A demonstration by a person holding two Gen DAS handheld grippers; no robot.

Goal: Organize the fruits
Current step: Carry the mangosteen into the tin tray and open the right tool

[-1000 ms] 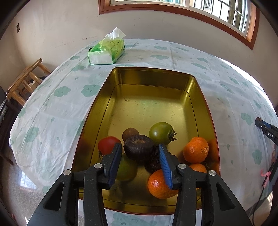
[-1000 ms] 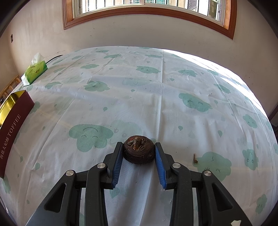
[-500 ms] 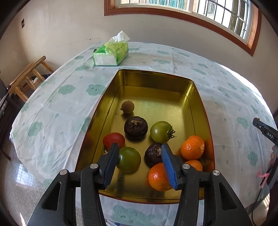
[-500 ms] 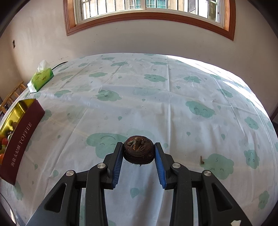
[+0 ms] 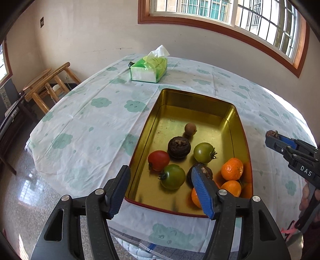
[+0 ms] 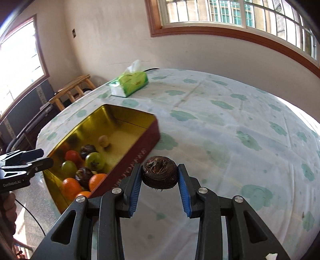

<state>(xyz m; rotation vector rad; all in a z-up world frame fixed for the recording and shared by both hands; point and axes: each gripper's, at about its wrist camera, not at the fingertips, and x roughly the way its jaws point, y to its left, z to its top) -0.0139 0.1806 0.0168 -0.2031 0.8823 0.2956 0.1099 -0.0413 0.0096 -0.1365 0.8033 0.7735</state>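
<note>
Swung the right gripper (image 6: 158, 177), clamped on a dark brown round water chestnut (image 6: 160, 175), toward the gold rectangular tin (image 6: 128, 118) — ready to drop; pulled the left gripper (image 5: 160, 190) back, jaws wide and empty.

Daylight all round, and my two views bend hard at the edges.

Sun pours through the window (image 5: 230, 18) behind the table (image 6: 230, 124), bleaching its far right side white. My right view is smeared with motion blur over the tin (image 6: 128, 124); my left view stays sharp, the tin's gold floor shining, dark corners framing both.
</note>
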